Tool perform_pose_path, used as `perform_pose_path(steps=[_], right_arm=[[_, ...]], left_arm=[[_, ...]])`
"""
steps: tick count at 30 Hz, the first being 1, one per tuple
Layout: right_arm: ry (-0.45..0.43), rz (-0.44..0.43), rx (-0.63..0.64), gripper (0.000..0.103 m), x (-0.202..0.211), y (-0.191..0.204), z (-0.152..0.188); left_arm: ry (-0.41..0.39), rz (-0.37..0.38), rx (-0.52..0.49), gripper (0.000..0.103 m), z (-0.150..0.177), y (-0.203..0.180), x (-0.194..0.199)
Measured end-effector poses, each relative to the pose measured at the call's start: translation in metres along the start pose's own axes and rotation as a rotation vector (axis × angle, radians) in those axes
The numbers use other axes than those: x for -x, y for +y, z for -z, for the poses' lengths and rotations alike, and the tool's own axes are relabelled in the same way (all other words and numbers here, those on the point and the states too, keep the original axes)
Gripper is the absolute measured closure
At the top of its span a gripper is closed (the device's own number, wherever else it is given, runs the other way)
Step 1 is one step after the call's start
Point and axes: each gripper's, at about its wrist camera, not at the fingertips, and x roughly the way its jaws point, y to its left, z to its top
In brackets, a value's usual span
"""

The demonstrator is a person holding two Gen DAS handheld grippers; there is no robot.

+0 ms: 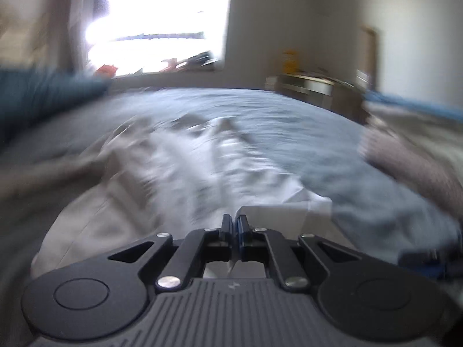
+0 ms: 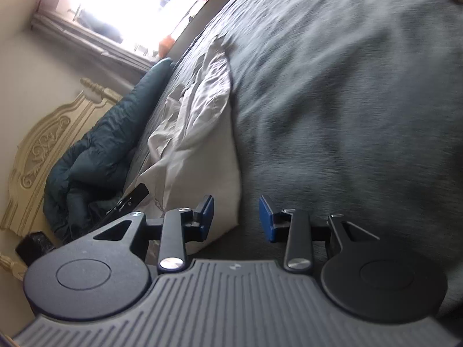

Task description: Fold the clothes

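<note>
Left hand-held gripper (image 1: 235, 222) clamped on the beige garment's (image 1: 162, 173) near edge, its length stretching away toward the window (image 1: 162, 20).

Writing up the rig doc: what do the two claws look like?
Both match: left claw and right claw have black linkage arms with silver pivot pins, blue pads on the fingers, round black discs either side and a grey ribbed body. No cables or sleeves visible.

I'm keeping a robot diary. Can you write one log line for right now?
step: grab cloth | left claw: shut on cloth | right claw: open, over bed | view: left blurred
</note>
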Motion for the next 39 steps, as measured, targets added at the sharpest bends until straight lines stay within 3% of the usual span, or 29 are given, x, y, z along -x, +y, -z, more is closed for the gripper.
perform_pose_path(steps=[4,7,11,12,13,14,16,21,24,28,31,33,35,39], right_arm=[[0.035,0.017,0.044,0.058,-0.030,0.018,-0.004],[0.058,0.011,0.018,0.049,-0.050,0.026,-0.003],[0.113,-0.021,0.052,0.048,-0.069,0.041,0.005],[0.114,-0.005,0.095,0.049,-0.070,0.047,0.010],[0.109,0.024,0.140,0.060,-0.071,0.051,0.013],[0.104,0.054,0.184,0.082,-0.072,0.056,0.016],[0.093,0.097,0.232,0.095,-0.069,0.060,0.013],[-0.062,0.233,0.361,0.097,-0.042,0.075,-0.037],[-0.109,0.312,0.422,0.097,-0.035,0.082,-0.082],[-0.145,0.349,0.430,0.096,-0.032,0.084,-0.122],[-0.135,0.328,0.395,0.096,-0.026,0.077,-0.133],[-0.125,0.316,0.365,0.093,-0.026,0.075,-0.131],[-0.111,0.318,0.340,0.093,-0.028,0.072,-0.125],[-0.090,0.413,0.374,0.094,-0.030,0.057,-0.112]], left_arm=[[-0.002,-0.021,0.150,0.099,0.001,0.035,0.001],[-0.001,-0.016,0.196,0.098,0.004,0.048,0.004],[0.005,0.006,0.228,0.098,0.012,0.054,0.002],[0.010,0.014,0.236,0.098,0.014,0.055,0.001],[0.015,0.024,0.243,0.098,0.016,0.056,-0.001],[0.017,0.033,0.250,0.098,0.018,0.057,-0.002],[0.018,0.056,0.258,0.098,0.021,0.058,-0.002],[0.018,0.139,0.227,0.098,0.023,0.055,0.002],[0.001,0.178,0.208,0.098,0.021,0.050,0.005],[-0.022,0.217,0.195,0.098,0.018,0.048,0.005],[-0.033,0.242,0.103,0.094,0.021,0.035,0.006],[-0.029,0.277,0.023,0.078,0.023,0.023,0.007],[-0.007,0.321,-0.076,0.069,0.028,0.007,0.007],[0.025,0.343,-0.318,0.057,0.045,-0.029,0.006]])
